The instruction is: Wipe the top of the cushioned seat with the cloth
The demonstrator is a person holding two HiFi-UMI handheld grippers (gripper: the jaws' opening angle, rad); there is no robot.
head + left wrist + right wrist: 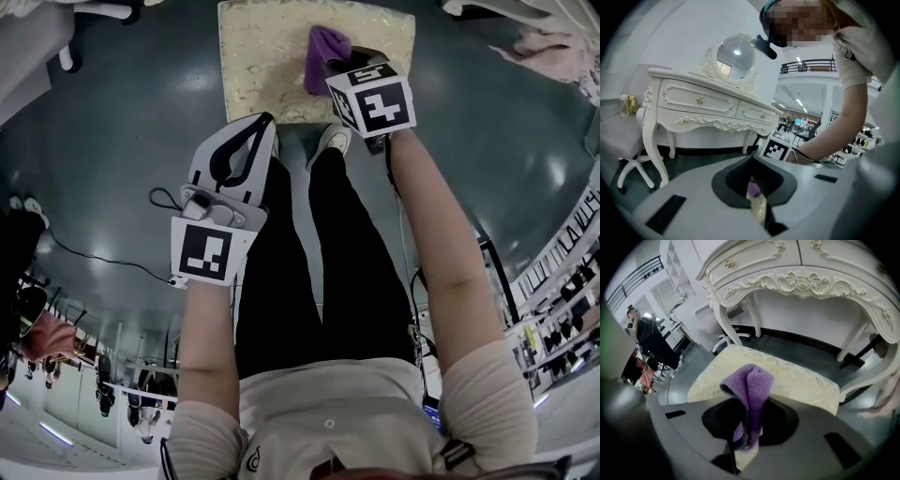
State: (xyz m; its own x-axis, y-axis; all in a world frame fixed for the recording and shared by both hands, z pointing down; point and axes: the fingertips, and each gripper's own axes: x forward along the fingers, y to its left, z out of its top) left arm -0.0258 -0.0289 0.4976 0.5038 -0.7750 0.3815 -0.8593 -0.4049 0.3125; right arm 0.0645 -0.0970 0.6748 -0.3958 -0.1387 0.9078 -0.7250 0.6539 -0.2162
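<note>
The cushioned seat [272,66] is cream with a floral pattern and stands on the dark floor at the top of the head view. My right gripper [330,67] hangs over its near right part, shut on a purple cloth [324,47] that bunches up from the jaws. In the right gripper view the cloth [752,380] stands pinched in the right gripper [749,404], with the seat [797,376] below. My left gripper [268,120] is shut and holds nothing, its tips at the seat's front edge. Through the slit of the left gripper [752,161] a sliver of cloth [753,188] and seat [758,206] shows.
A white carved dressing table [797,277] stands just behind the seat, with a round mirror [735,52] on top. A white swivel chair [623,140] is at its left. A pink fabric [553,52] lies at the right. The person's shoe [333,141] is by the seat's front.
</note>
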